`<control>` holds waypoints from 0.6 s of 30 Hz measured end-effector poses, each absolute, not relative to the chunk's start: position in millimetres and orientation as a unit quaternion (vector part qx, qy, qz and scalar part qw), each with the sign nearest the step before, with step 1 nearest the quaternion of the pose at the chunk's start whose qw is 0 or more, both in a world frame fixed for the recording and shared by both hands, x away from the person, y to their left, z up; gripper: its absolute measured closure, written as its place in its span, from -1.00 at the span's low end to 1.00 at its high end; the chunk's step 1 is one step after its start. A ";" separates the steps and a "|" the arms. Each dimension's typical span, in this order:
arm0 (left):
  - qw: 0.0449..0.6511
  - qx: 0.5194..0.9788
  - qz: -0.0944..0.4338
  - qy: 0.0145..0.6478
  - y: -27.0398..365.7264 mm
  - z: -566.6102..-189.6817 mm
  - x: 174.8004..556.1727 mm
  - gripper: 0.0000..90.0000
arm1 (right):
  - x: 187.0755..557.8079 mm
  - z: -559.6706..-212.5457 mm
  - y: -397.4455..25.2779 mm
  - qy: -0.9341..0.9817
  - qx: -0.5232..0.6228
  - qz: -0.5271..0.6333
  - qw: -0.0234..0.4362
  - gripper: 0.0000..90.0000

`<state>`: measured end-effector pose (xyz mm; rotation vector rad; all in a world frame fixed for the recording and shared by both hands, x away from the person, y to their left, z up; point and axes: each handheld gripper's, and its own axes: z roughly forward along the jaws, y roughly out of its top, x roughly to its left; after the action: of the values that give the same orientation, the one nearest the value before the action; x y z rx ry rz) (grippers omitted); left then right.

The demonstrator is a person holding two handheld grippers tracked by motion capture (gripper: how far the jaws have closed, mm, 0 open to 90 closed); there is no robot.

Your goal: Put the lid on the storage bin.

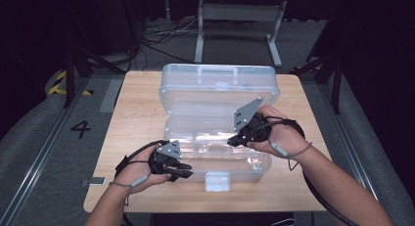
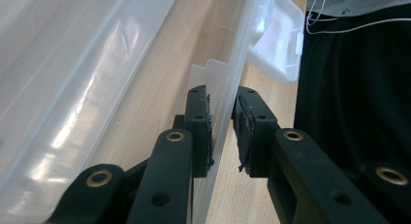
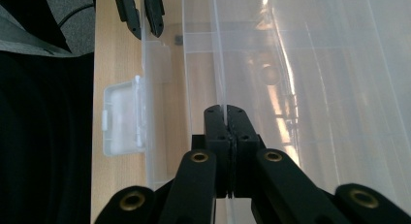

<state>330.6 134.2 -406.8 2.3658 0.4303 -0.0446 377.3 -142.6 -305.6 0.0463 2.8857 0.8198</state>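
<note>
Clear plastic box [image 1: 215, 113] sits open mid-counter [image 1: 132, 138]: light, thin-walled, flexy and slick, so hold its rims; your right gripper [image 3: 227, 118] fingers are clamped on an inner edge, your left gripper [image 2: 223, 127] fingers straddle the front wall, slightly apart.

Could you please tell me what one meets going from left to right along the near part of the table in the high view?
Left gripper → small clear latch tab → right gripper.

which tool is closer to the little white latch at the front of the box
Left. The left tool sits just left of the latch at the box's front wall; the right tool is farther back.
</note>
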 end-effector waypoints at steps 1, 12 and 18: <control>0.359 0.918 -0.017 0.167 134.1 -406.5 330.5 0.71 | 376.5 -305.9 -142.7 0.959 0.017 0.273 0.070 0.99; 0.417 0.895 -0.026 0.157 138.8 -387.0 323.4 0.53 | 374.8 -307.6 -143.9 0.957 0.015 0.278 0.076 0.99; 0.450 0.878 -0.021 0.159 152.0 -373.3 321.1 0.52 | 374.0 -308.2 -144.4 0.956 0.016 0.282 0.080 0.99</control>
<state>321.1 152.0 -373.3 2.1720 0.3932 -0.0517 374.0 -144.4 -308.2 0.0487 2.8592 0.8437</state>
